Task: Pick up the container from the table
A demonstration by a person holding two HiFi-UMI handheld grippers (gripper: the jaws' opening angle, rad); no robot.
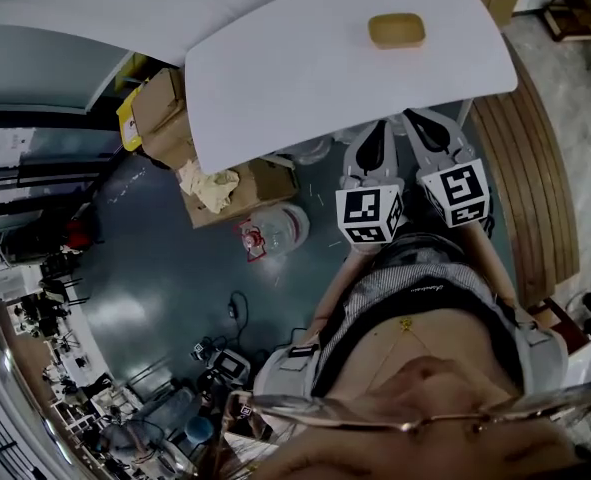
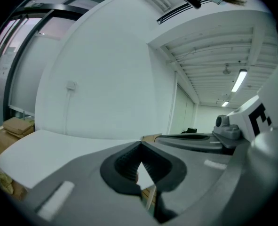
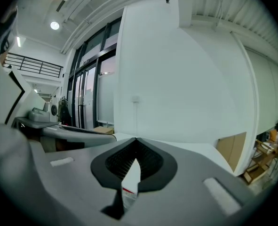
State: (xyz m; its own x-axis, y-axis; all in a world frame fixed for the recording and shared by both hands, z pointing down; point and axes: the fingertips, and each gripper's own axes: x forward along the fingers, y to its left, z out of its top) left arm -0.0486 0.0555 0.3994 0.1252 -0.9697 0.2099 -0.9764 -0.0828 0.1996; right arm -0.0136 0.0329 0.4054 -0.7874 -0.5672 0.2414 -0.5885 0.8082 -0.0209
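Tan container (image 1: 396, 30) sits out on the white table (image 1: 305, 78), while left gripper (image 1: 375, 140) and right gripper (image 1: 427, 133) hover by its edge, both clamped together on nothing.

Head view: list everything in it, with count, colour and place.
table: one, white, top centre.
container: one, tan, on the table's far part, apart from both grippers.
cardboard boxes: at least two, brown, on the floor by the table's left edge.
plastic item: one, clear with red print, on the dark floor.
slatted wooden surface: one, brown, right side.
left gripper: grey, marker cube, jaws shut, empty, at the table's near edge.
right gripper: same, beside it.
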